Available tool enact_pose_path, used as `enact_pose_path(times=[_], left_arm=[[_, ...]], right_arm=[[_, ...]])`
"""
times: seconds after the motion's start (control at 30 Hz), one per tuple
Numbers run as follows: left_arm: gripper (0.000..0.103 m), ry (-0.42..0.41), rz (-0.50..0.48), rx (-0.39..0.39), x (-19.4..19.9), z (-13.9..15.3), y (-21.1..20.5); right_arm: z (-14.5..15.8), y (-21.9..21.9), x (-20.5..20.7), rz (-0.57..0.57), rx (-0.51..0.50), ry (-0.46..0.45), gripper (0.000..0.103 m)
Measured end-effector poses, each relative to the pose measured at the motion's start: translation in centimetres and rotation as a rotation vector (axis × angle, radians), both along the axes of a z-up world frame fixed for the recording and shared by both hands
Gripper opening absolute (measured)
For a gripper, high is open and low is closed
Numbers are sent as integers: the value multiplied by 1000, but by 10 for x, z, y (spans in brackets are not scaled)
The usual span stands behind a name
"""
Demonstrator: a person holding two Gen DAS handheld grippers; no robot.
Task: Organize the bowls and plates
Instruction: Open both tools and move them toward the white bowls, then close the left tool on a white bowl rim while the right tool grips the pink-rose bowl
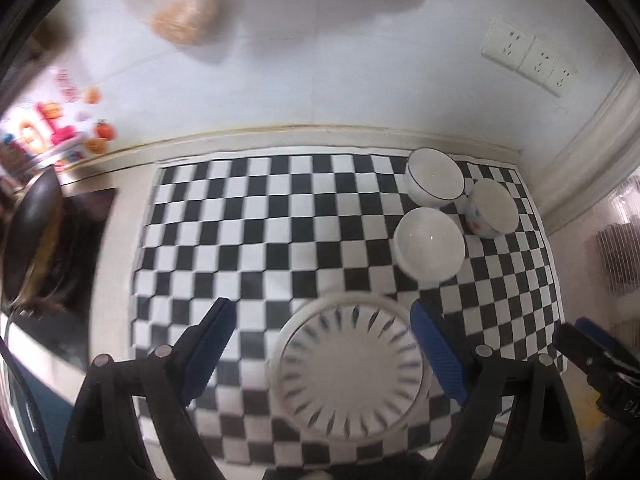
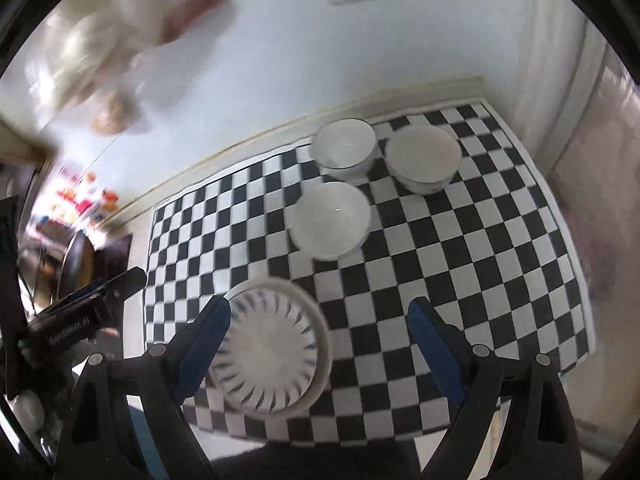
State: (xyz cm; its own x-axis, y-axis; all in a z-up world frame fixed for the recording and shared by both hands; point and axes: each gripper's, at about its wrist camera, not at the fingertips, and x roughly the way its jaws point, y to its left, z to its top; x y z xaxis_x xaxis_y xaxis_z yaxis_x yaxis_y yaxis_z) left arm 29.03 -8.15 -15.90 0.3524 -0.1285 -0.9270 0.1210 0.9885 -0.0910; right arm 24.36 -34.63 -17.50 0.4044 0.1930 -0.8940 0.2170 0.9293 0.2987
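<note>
A white plate with blue radial strokes (image 1: 350, 366) (image 2: 272, 350) lies near the front of a black-and-white checkered mat (image 1: 256, 224) (image 2: 460, 256). Three white bowls stand at the mat's far right: a plain one (image 1: 430, 246) (image 2: 330, 220), one with a dark rim line (image 1: 436, 182) (image 2: 345, 152), and one with a coloured pattern outside (image 1: 492, 208) (image 2: 423, 158). My left gripper (image 1: 320, 316) hovers open above the plate. My right gripper (image 2: 320, 316) is open too, above the plate's right edge and the mat. The right gripper (image 1: 592, 344) shows at the left wrist view's right edge, the left gripper (image 2: 92, 304) at the right wrist view's left.
A dark wok (image 1: 32, 240) (image 2: 76, 268) sits on a black stove left of the mat. Colourful packages (image 1: 52, 132) stand at the back left. A white wall with power sockets (image 1: 528, 58) rises behind the counter. Blurred items hang on the wall above.
</note>
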Motion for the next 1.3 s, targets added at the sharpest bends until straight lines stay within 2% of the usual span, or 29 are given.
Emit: enact_pose_path(times=[0.1, 0.17, 0.23, 0.27, 0.3, 0.33, 0.47, 0.53, 0.57, 0.63, 0.73, 0.77, 0.83, 0.9, 0.97, 1.3], left_arm=[[89, 66, -43, -44, 38, -29, -14], [83, 116, -77, -55, 60, -51, -28], [57, 167, -109, -48, 80, -75, -44], [52, 201, -134, -41, 88, -87, -53], [39, 238, -149, -45, 96, -100, -61], [35, 268, -155, -48, 102, -111, -68], [34, 331, -152, -37, 124, -146, -94], [32, 364, -140, -43, 132, -159, -105], [32, 377, -131, -48, 135, -163, -107], [31, 414, -122, -72, 141, -173, -114], [24, 450, -107, -62, 147, -188, -123], [22, 459, -102, -61, 149, -192, -124], [14, 468, -94, -50, 150, -197, -126], [11, 474, -87, -48, 150, -201, -127], [11, 476, -79, -47, 150, -202, -127], [10, 469, -71, -54, 145, -192, -131]], right_arm=[[-34, -22, 27, -27, -2, 73, 92], [-60, -36, 46, -39, 44, 106, 92], [-84, -47, 65, -38, 93, 141, 92], [-99, -53, 78, -36, 125, 161, 87], [-108, -55, 87, -29, 143, 172, 82], [-120, -56, 97, -16, 159, 191, 80], [-159, -54, 136, 59, 180, 259, 60], [-173, -49, 152, 105, 164, 280, 56], [-180, -47, 159, 122, 157, 292, 50], [-193, -44, 171, 157, 170, 320, 44], [-207, -41, 183, 194, 164, 345, 35], [-210, -40, 186, 204, 167, 351, 29], [-218, -36, 190, 228, 157, 371, 24], [-222, -34, 193, 247, 130, 380, 15], [-225, -34, 196, 255, 130, 383, 11], [-212, -42, 181, 252, 128, 373, 10]])
